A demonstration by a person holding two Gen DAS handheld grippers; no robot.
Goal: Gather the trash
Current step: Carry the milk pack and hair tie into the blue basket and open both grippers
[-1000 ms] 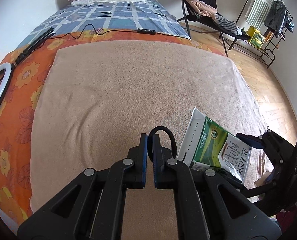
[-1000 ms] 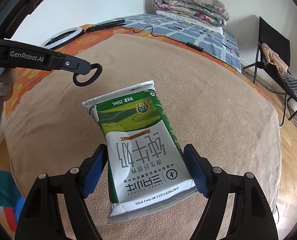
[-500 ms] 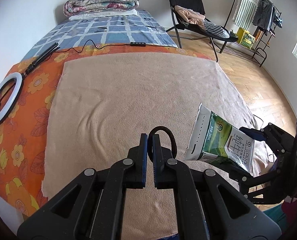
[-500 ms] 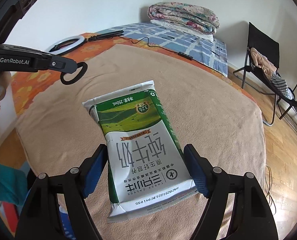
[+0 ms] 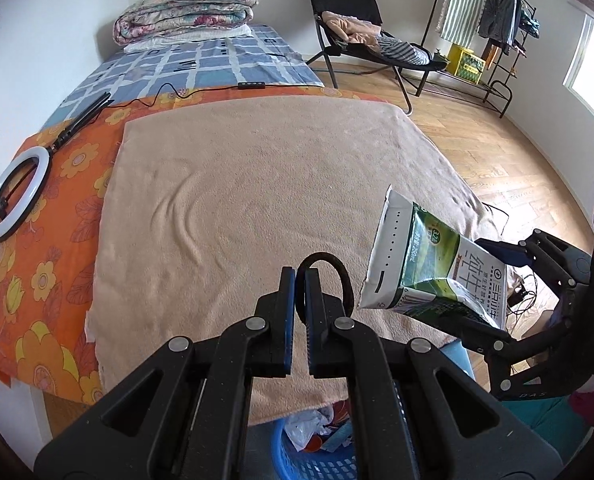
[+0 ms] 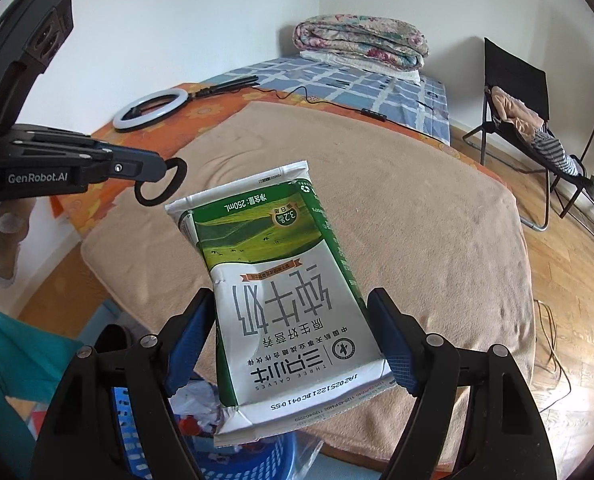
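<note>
Milk carton (image 6: 285, 292) clamped in right jaws, hair tie (image 5: 331, 276) pinched in left jaws, basket (image 5: 317, 460) below

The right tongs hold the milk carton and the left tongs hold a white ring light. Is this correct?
Not quite. The left tongs hold a black hair tie, as the left wrist view shows; the white ring light lies on the bed. The right tongs do hold the milk carton.

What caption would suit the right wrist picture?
Right hand-held gripper holds a milk carton above a blue basket.
</note>
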